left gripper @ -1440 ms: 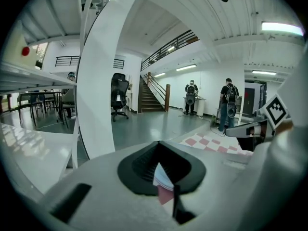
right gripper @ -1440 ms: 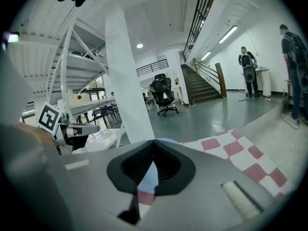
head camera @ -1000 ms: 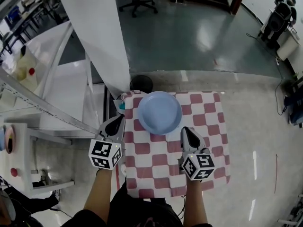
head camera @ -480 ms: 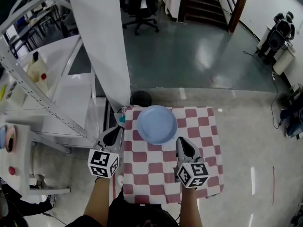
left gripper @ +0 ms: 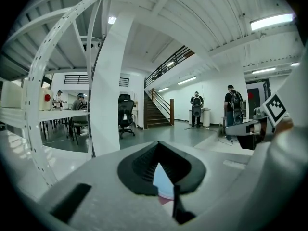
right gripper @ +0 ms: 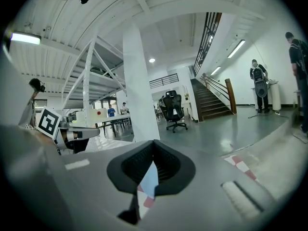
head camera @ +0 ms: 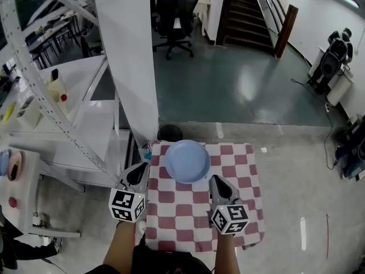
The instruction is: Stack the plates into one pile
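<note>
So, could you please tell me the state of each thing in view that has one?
left gripper: shut, empty, clear of the plate.
right gripper: shut, empty, clear of the plate.
checkered tablecloth: spread out flat.
blue plate: flat and right way up on the checkered tablecloth, untouched.
office chair: upright, unoccupied.

Strip lights [left gripper: 272,20] on the ceiling lit the hall brightly and evenly, so shadows were soft. The polished floor [head camera: 248,87] carried pale patches of glare. The head view was sharp in the middle, where the blue plate [head camera: 187,161] was crisp with no hard shadow, but the white column [head camera: 128,67] leaned towards the edge. Both gripper views bulged like fisheyes with black corners; their nearest surfaces looked soft, probably out of focus.
</note>
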`<state>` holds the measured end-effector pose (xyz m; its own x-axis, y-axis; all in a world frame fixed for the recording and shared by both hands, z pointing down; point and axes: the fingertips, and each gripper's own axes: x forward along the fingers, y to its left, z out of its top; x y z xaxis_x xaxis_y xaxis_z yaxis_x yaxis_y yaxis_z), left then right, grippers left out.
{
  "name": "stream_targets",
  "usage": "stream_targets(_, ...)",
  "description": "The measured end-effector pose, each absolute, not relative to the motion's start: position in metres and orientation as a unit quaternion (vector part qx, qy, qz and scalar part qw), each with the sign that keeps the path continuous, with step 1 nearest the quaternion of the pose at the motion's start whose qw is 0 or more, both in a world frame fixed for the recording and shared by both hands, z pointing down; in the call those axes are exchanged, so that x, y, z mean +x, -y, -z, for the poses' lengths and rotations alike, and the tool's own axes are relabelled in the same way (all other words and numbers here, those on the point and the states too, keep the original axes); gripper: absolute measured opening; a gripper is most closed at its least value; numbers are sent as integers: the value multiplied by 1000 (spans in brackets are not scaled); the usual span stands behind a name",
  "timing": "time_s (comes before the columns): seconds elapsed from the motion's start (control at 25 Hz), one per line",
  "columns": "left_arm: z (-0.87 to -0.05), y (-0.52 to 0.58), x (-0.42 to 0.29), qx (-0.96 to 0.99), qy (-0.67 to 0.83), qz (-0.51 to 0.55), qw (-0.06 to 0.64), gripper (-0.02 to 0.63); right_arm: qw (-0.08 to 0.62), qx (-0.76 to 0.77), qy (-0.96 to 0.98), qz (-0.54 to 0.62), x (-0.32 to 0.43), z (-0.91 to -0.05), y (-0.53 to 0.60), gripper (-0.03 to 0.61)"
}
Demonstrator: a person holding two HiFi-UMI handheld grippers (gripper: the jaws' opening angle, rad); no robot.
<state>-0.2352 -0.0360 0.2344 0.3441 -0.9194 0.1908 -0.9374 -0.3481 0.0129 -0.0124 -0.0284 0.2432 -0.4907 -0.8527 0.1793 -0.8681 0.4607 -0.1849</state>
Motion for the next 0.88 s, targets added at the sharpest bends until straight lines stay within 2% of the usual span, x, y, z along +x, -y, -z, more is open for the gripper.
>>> stream_targets(0.88,-214,-6,-218,812,579,-59,47,0,19,482,870,-100,-1,-223,-2,8)
